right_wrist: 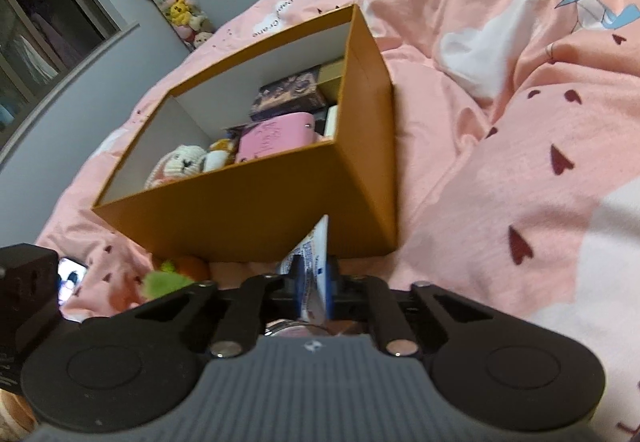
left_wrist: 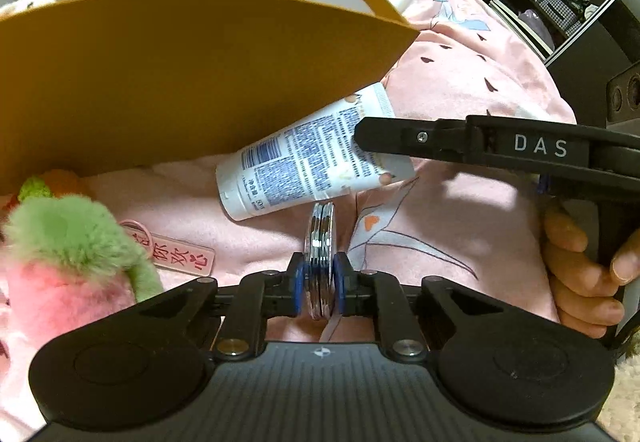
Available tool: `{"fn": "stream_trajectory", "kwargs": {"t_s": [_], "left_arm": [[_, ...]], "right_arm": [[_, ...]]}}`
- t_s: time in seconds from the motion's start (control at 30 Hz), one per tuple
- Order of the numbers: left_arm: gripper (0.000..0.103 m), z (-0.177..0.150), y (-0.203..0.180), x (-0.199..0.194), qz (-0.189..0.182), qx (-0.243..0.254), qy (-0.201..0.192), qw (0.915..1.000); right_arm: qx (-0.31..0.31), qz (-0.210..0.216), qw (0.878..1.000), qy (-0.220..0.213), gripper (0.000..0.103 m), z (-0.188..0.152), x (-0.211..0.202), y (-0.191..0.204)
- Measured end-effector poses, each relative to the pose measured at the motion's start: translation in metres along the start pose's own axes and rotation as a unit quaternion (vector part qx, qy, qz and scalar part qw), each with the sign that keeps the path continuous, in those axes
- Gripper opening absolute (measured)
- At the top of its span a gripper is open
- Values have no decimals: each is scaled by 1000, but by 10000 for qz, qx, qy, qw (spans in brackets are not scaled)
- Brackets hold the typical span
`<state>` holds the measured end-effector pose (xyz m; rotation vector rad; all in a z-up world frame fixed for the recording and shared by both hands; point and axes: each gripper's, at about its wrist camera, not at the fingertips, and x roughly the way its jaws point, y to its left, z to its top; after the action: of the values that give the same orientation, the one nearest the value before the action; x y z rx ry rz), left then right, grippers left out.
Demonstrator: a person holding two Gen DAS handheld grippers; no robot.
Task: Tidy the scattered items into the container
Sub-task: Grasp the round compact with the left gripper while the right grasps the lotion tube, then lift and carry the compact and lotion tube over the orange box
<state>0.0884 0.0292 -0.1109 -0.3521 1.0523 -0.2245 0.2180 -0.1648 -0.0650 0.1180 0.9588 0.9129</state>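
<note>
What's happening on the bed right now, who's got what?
A person is tidying items on the pink bedding into the orange box, a gripper in each hand. The left gripper is shut on a shiny round compact, held on edge. The right gripper is shut on the flat end of a white tube, beside the box. Both items are outside the box. A plush strawberry and a pink tag lie on the bedding.

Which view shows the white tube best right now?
The left wrist view: the white tube lies side-on, blue print and cap end visible, its flat end pinched by the right gripper. In the right wrist view only the tube's edge shows between the fingers, against the orange box.
</note>
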Motion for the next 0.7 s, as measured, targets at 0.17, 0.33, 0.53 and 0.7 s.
{"fn": "stream_trajectory", "kwargs": {"t_s": [0.17,0.33,0.53,0.7], "left_arm": [[15,3,-5,-7,83,3,-94,9999],[15,1,-7,-26,107,-17,-285,9995],[15,2,-3,-58,-22,-194,-597,9980],[15,6,-2,-78,-71,-351,-842,9958]], "right_arm": [[-174,128,9997,-137,2,3,-10,15],[-452,33,9982,-381,2,7,-25,30],[-745,-221,9950,-626,2,14,-43,41],[-1068,-453,9906,-723,2,17,-57,50]]}}
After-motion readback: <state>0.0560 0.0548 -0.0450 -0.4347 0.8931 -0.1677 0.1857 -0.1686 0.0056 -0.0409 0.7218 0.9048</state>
